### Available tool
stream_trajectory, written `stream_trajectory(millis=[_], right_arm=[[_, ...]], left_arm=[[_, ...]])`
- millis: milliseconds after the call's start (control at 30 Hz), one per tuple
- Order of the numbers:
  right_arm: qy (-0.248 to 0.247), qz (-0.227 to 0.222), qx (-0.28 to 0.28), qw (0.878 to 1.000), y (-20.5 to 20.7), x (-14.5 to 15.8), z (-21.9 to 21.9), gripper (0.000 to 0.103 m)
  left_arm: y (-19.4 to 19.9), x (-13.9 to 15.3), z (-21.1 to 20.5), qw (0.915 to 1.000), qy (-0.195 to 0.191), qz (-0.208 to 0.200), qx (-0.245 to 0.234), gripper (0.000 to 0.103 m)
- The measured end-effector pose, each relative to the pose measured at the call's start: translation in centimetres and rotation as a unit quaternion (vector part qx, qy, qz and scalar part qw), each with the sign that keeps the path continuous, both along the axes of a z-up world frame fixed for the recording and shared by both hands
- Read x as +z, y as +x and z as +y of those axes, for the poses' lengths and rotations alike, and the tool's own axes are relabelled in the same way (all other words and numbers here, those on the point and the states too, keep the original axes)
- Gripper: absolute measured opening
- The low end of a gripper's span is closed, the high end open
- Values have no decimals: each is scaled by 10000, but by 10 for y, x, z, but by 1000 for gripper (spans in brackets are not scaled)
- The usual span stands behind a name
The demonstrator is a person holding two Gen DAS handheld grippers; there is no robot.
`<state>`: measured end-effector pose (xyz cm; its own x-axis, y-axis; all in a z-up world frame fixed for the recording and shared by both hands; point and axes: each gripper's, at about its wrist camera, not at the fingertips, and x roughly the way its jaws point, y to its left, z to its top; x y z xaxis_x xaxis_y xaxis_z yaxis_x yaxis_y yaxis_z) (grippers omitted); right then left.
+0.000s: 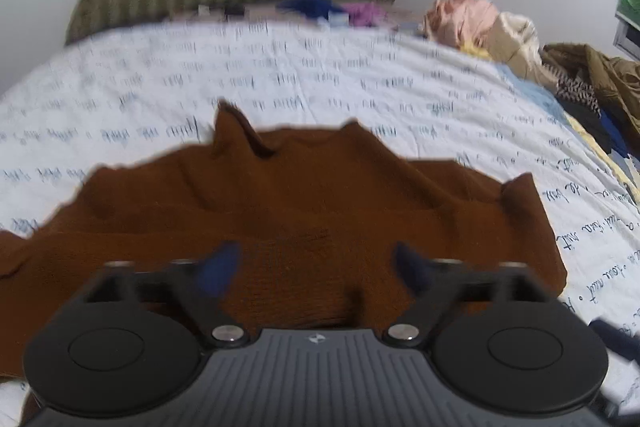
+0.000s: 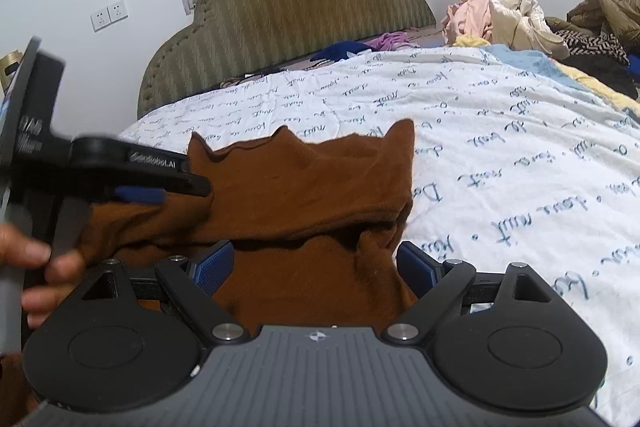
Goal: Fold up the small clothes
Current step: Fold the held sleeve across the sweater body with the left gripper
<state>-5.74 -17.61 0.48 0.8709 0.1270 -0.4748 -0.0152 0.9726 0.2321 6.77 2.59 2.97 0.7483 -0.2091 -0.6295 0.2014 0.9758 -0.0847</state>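
Observation:
A brown knit garment (image 1: 304, 211) lies spread on the white printed bedspread (image 1: 280, 79); in the right wrist view the garment (image 2: 304, 183) is partly folded over itself. My left gripper (image 1: 316, 267) is open just above the garment's near part, fingers wide apart, nothing between them. It also shows from the side in the right wrist view (image 2: 176, 187), over the garment's left edge. My right gripper (image 2: 316, 267) is open, its blue pads (image 2: 214, 265) on either side of a raised fold of the brown fabric, not closed on it.
A padded olive headboard (image 2: 296, 11) stands at the far end of the bed. A pile of pink, cream and dark clothes (image 2: 520, 23) lies at the far right. Blue and purple garments (image 1: 332, 9) lie by the headboard. A hand (image 2: 44, 267) holds the left gripper's handle.

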Motion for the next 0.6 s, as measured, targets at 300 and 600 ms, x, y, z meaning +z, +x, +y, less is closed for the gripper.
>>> stream_trajectory(millis=[300, 600], right_arm=[[855, 12, 512, 9950, 43, 15, 4, 86], [1954, 1108, 1099, 9682, 148, -18, 45, 70]], left_arm=[[-44, 12, 50, 9919, 660, -655, 862, 95], [-65, -2, 94, 9866, 595, -633, 1378, 95]])
